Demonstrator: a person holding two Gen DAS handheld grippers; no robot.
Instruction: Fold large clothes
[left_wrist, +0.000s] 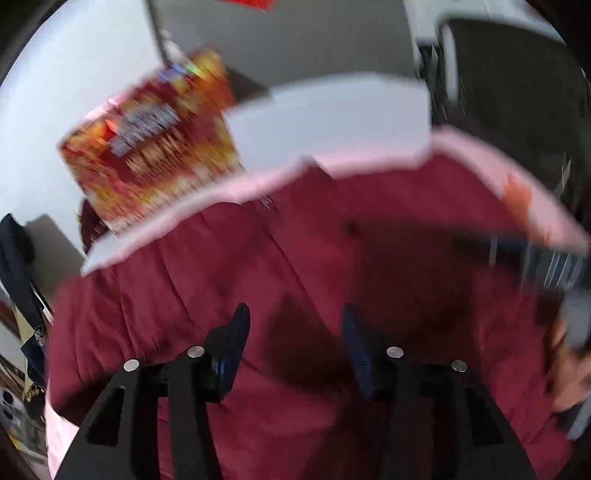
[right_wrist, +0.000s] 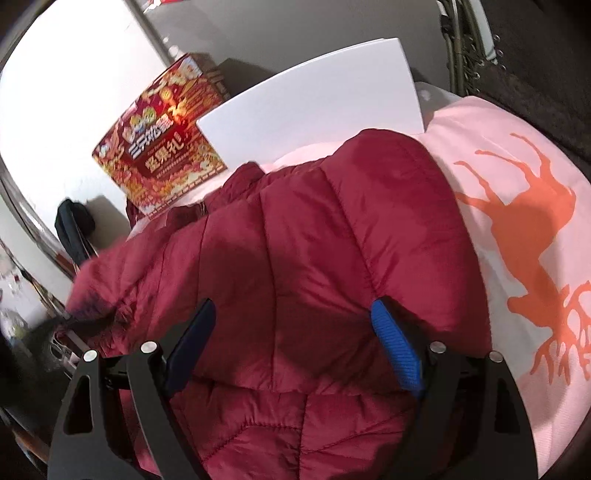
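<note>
A dark red quilted puffer jacket (left_wrist: 295, 266) lies spread on a pink cloth (left_wrist: 476, 155). My left gripper (left_wrist: 293, 317) is open and hovers just above the jacket; this view is motion-blurred. In the right wrist view the jacket (right_wrist: 295, 236) lies bunched and partly folded on the pink cloth (right_wrist: 535, 387) with an orange tree print. My right gripper (right_wrist: 291, 314) is open, its blue pads (right_wrist: 395, 347) on either side of a quilted fold, holding nothing. The other gripper and hand show blurred at the right edge of the left wrist view (left_wrist: 554, 266).
A red and gold printed gift box (right_wrist: 162, 147) stands at the back left by a white board (right_wrist: 321, 99). A dark chair (left_wrist: 517, 92) is at the back right. Cluttered items sit at the left edge (right_wrist: 70, 221).
</note>
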